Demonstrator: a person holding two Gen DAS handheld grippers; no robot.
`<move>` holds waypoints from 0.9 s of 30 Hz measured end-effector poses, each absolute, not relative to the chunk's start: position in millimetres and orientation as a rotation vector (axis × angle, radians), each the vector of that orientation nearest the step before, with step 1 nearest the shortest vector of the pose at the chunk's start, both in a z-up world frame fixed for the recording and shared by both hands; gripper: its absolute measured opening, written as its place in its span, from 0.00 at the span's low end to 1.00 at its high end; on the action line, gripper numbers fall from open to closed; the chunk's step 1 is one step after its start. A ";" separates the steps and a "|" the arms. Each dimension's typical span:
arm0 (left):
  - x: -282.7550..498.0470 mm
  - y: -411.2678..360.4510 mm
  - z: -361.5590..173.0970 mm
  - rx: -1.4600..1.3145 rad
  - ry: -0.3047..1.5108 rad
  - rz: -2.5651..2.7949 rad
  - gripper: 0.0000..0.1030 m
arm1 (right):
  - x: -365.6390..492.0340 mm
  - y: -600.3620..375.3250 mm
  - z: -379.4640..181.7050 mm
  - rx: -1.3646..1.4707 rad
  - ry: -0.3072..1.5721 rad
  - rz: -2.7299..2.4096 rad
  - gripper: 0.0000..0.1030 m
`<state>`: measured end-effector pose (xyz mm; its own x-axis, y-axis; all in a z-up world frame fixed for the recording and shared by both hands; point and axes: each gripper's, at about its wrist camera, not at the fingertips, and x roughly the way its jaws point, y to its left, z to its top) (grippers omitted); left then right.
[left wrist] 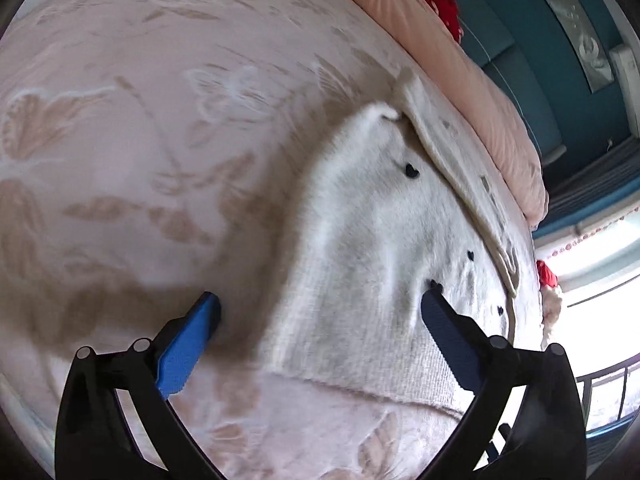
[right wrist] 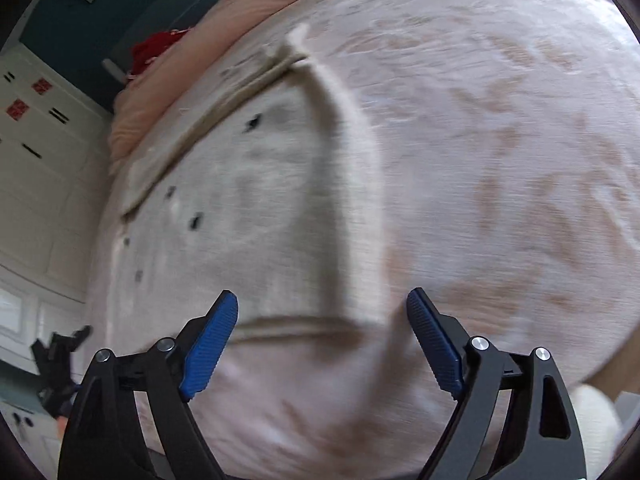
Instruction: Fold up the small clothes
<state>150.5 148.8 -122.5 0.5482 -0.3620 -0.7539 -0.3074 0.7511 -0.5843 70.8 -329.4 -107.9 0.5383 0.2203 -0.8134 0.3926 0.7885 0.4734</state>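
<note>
Jaws of the left gripper [left wrist: 320, 312] and right gripper [right wrist: 322, 310] gape wide, holding nothing, over the white sweater [left wrist: 372, 240] flat near the bed [left wrist: 120, 100] edge, ready to fold

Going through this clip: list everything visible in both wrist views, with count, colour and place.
garment: one, white knit with small dark heart marks, flat on the bed
bedspread: one, pale pink with a tan leaf and butterfly pattern, under the garment
quilt: one, peach, bunched along the bed's far edge
red cloth: one, red, on the quilt
cupboard: one, white, beside the bed
left gripper: one, black with blue pads, open over the garment's hem
right gripper: one, black with blue pads, open over the garment's edge
</note>
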 end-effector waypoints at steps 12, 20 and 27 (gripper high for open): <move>140.0 152.3 -82.3 -0.767 1.033 -0.093 0.06 | 85.8 -314.4 -52.0 0.567 0.951 -0.063 0.09; 54.1 167.6 -41.4 -0.603 1.040 -0.169 0.06 | 16.0 -303.4 -15.6 0.385 1.020 0.001 0.06; -17.6 164.4 -69.3 -0.545 1.188 -0.226 0.07 | -55.3 -286.0 -57.5 0.338 1.231 0.074 0.09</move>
